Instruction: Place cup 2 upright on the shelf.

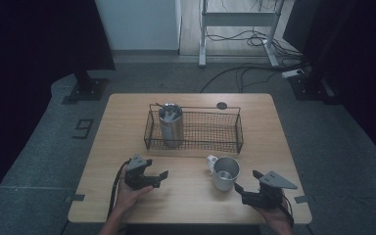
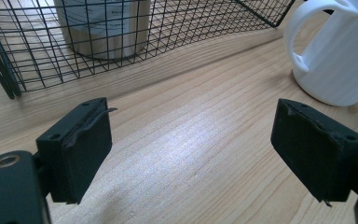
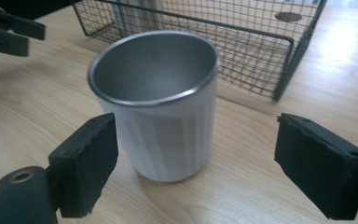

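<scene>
A white mug with a steel inside stands upright on the wooden table, handle toward the basket. My right gripper sits just to its right and nearer me. In the right gripper view the mug stands just ahead of the open gripper, and neither pad touches it. My left gripper rests low over the table left of the mug, open, with bare wood between its pads. The mug's handle shows at the upper right of the left gripper view. A steel cup stands in the wire basket.
The black wire basket lies across the table's middle, right behind the mug. A dark round hole marks the table behind the basket. The left gripper appears at the top left of the right gripper view. Bare wood lies between the two grippers.
</scene>
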